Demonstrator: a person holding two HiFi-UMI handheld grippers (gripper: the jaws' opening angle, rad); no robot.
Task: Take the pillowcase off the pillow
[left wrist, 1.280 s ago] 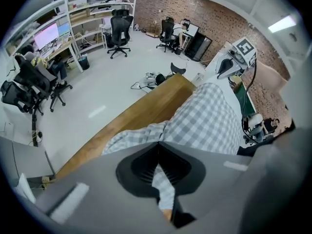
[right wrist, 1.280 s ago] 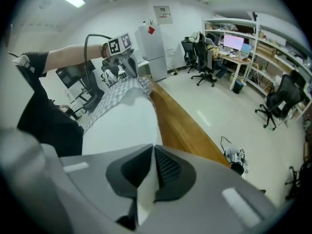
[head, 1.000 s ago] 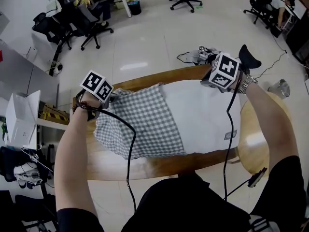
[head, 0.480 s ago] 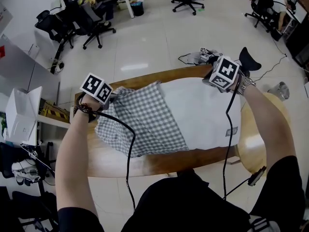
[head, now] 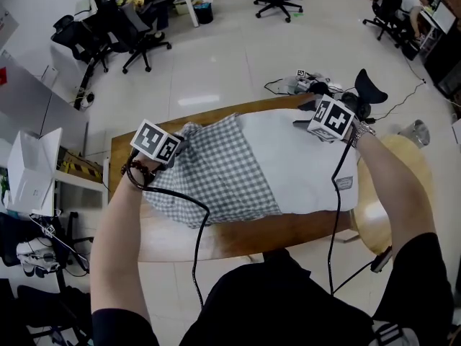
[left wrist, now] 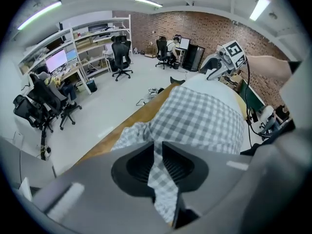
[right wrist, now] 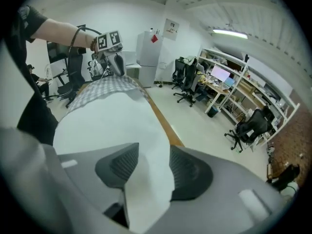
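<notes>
A white pillow (head: 306,166) lies along a wooden table (head: 216,238). A grey checked pillowcase (head: 216,173) covers its left half. My left gripper (head: 178,141) is at the pillowcase's left end. In the left gripper view a fold of the checked pillowcase (left wrist: 195,121) runs through my left gripper (left wrist: 157,147), whose jaws have just been opening and stand a little apart. My right gripper (head: 304,117) is at the pillow's far right corner. Its jaws (right wrist: 148,155) have just been opening and stand wide, with the pillow's corner (right wrist: 112,126) between them.
A round wooden stool (head: 392,193) stands right of the table. Cables and a small device (head: 306,81) lie on the floor beyond the far edge. Office chairs (head: 122,31) and desks stand further back. A white box (head: 32,175) sits at the left.
Both grippers have sunk toward the table. The left one has shifted right and bunched the pillowcase's end. The pillow's right corner has dropped lower under the right gripper.
</notes>
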